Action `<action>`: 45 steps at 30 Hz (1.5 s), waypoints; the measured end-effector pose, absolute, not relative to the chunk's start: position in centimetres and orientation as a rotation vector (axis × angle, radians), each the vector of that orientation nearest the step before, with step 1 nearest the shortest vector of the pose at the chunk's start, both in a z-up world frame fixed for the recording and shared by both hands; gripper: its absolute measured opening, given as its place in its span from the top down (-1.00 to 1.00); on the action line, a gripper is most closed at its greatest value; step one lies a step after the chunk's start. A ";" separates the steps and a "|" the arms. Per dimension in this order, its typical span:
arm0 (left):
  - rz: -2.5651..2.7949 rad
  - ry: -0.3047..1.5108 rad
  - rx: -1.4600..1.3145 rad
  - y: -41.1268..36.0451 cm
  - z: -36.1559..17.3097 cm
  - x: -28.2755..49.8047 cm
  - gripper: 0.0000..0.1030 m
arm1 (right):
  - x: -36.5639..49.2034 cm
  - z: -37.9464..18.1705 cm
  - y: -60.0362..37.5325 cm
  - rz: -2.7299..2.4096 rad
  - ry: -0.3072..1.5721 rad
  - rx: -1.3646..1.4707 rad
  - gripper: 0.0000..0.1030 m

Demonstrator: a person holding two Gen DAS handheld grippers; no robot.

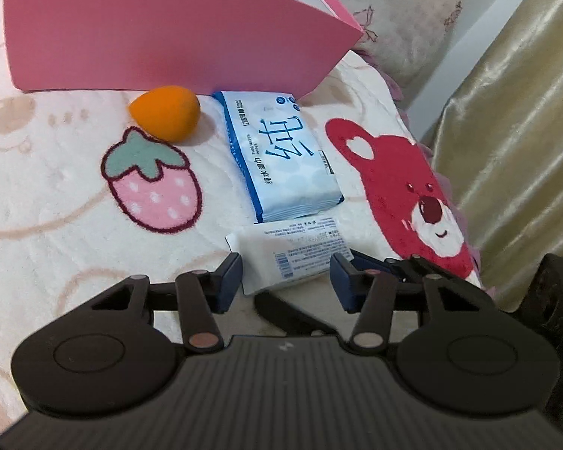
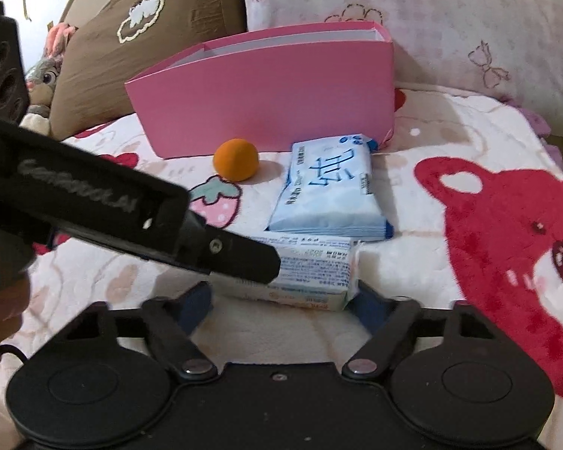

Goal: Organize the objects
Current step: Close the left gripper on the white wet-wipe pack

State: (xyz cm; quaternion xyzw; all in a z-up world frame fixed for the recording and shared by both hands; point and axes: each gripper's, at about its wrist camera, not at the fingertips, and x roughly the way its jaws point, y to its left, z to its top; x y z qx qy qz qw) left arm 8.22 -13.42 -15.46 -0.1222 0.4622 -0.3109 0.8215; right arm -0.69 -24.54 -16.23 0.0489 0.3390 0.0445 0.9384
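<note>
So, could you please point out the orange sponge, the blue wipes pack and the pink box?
orange sponge (image 1: 166, 112): left wrist view, middle of its rounded body.
blue wipes pack (image 1: 281, 157): left wrist view, centre of its printed top face.
pink box (image 2: 262, 93): right wrist view, middle of its front wall.

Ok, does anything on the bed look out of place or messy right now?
Nothing is spilled or damaged. The orange sponge, blue wipes pack and white pack all lie loose on the blanket, outside the pink box. The white pack lies printed back up.
</note>
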 end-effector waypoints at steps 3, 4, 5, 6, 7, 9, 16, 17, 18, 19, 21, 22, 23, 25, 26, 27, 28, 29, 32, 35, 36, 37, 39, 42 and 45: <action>-0.642 1.010 -0.269 -13.6 -15.7 8.5 0.05 | -0.7 -16.2 -24.6 0.093 0.697 0.082 -0.48; -0.630 1.029 -0.283 -13.6 -15.8 8.7 0.06 | -0.7 -16.3 -24.5 0.094 0.698 0.068 -0.48; -0.621 1.039 -0.289 -13.6 -15.9 8.9 0.06 | -0.7 -16.4 -24.4 0.095 0.697 0.053 -0.49; -0.612 1.045 -0.289 -13.7 -15.9 9.1 0.08 | -0.6 -16.4 -24.2 0.096 0.697 0.041 -0.51; -0.610 1.040 -0.276 -13.8 -15.9 9.0 0.08 | -0.5 -16.5 -24.1 0.094 0.699 0.033 -0.53; -0.614 1.025 -0.256 -14.0 -15.9 8.6 0.12 | -0.4 -16.6 -23.9 0.094 0.698 0.025 -0.57; -0.633 0.989 -0.232 -13.7 -14.3 7.0 0.11 | -1.5 -15.5 -23.1 0.078 0.673 0.036 -0.55; -0.636 0.988 -0.224 -13.7 -14.0 6.9 0.12 | -1.7 -15.2 -22.8 0.076 0.668 0.022 -0.55; -0.637 0.988 -0.218 -13.6 -13.7 6.7 0.12 | -1.8 -14.8 -22.6 0.075 0.664 0.013 -0.55; -0.638 0.990 -0.213 -13.5 -13.3 6.5 0.12 | -2.0 -14.5 -22.4 0.075 0.658 0.010 -0.55; -0.643 0.997 -0.194 -13.3 -12.5 6.2 0.12 | -2.3 -13.6 -22.1 0.073 0.644 0.007 -0.55; -0.647 0.999 -0.190 -13.2 -12.1 6.1 0.12 | -2.6 -13.2 -21.8 0.072 0.636 0.001 -0.55; -0.653 0.996 -0.192 -13.1 -11.7 5.9 0.12 | -2.8 -12.7 -21.6 0.072 0.626 -0.006 -0.55; -0.668 0.978 -0.202 -12.6 -10.7 5.6 0.12 | -3.1 -11.6 -21.3 0.068 0.599 -0.033 -0.56; -0.672 0.973 -0.201 -12.4 -10.3 5.5 0.12 | -3.2 -11.1 -21.1 0.071 0.590 -0.052 -0.56; -0.673 0.969 -0.196 -12.4 -10.0 5.5 0.12 | -3.2 -10.7 -20.9 0.077 0.589 -0.064 -0.56; -0.674 0.966 -0.190 -12.2 -9.7 5.5 0.12 | -3.2 -10.5 -20.9 0.084 0.590 -0.068 -0.56; -0.673 0.966 -0.186 -12.1 -9.5 5.5 0.12 | -3.1 -10.4 -20.9 0.094 0.590 -0.066 -0.56; -0.665 0.981 -0.157 -12.0 -9.7 5.8 0.12 | -2.8 -10.8 -20.9 0.116 0.612 -0.058 -0.56; -0.662 1.007 -0.145 -11.8 -11.3 6.5 0.08 | -2.1 -12.4 -20.5 0.140 0.696 -0.064 -0.57; -0.674 1.030 -0.151 -11.8 -12.3 7.1 0.08 | -1.7 -13.4 -20.6 0.142 0.724 -0.055 -0.56; -0.664 1.078 -0.165 -11.5 -13.4 7.8 0.08 | -1.1 -14.4 -20.9 0.135 0.766 -0.036 -0.55; -0.660 1.168 -0.208 -11.0 -14.9 8.6 0.09 | -0.3 -15.6 -21.4 0.133 0.836 -0.002 -0.55; -0.663 1.206 -0.286 -10.0 -15.5 9.0 0.05 | -0.3 -15.1 -21.8 0.143 0.824 0.025 -0.61; -0.660 1.197 -0.317 -9.6 -15.3 9.3 -0.02 | -0.3 -14.7 -22.3 0.142 0.814 0.070 -0.69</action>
